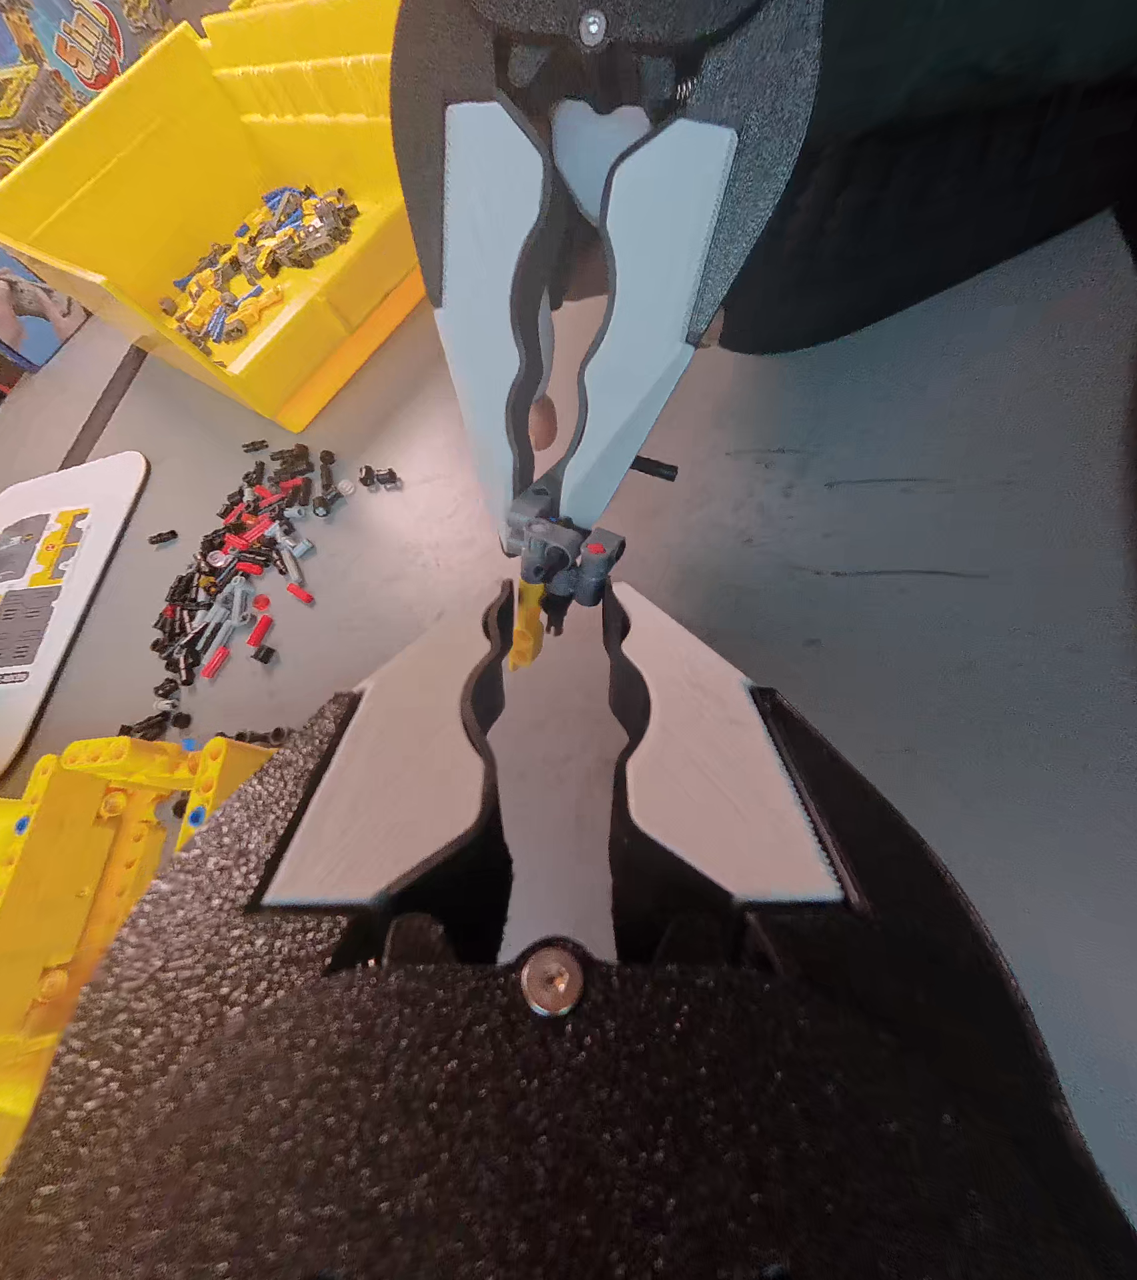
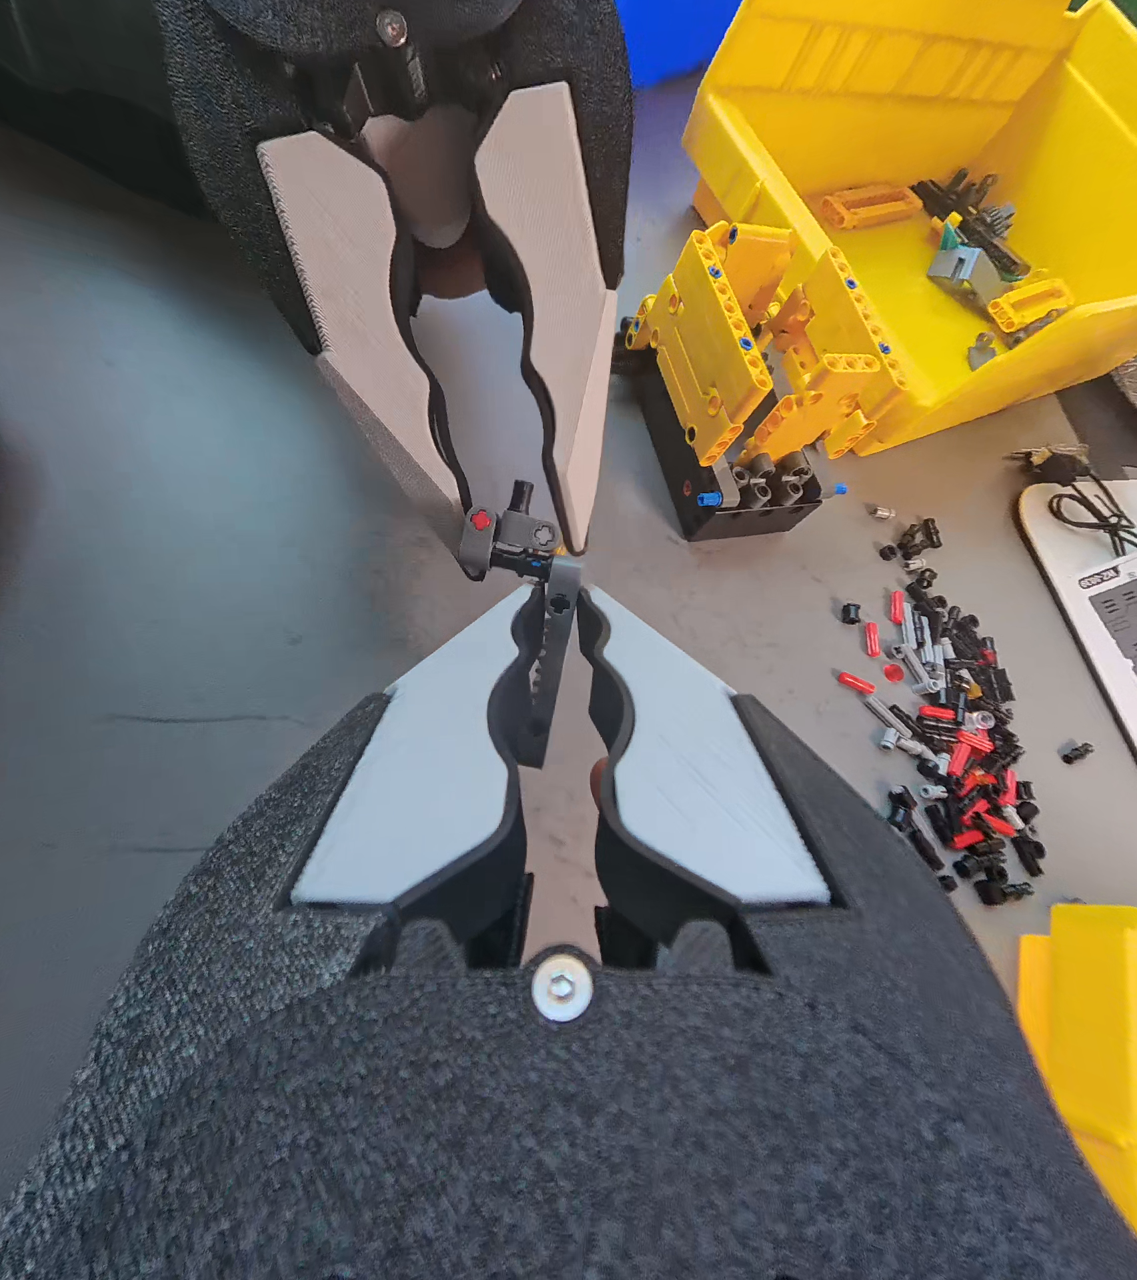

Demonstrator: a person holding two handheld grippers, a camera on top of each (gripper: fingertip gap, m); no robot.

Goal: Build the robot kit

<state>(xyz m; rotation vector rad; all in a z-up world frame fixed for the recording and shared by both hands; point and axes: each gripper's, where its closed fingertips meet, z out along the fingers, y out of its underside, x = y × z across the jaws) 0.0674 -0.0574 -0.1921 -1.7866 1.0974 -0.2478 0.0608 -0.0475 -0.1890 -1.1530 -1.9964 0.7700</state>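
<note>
Two grippers tip to tip above the grey tabletop (image 1: 898,623), right gripper (image 2: 555,589) clenched on a dark grey toothed plastic beam (image 2: 548,665), long axis running back between its fingers, left gripper (image 1: 551,589) tips apart around a small yellow connector piece (image 1: 528,627), grip on it unclear, grey-and-black pin cluster (image 1: 562,550) between them, joints hard to make out, loose red and black pins (image 2: 960,748) alongside.

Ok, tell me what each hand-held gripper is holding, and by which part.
The right hand-held gripper pinches the dark grey beam of a small grey assembly at its upper end. The left hand-held gripper seems open around the assembly's lower end; no grip shows.

Grey table (image 2: 136,554), bins (image 2: 967,173), loose pieces (image 2: 953,727)
</note>
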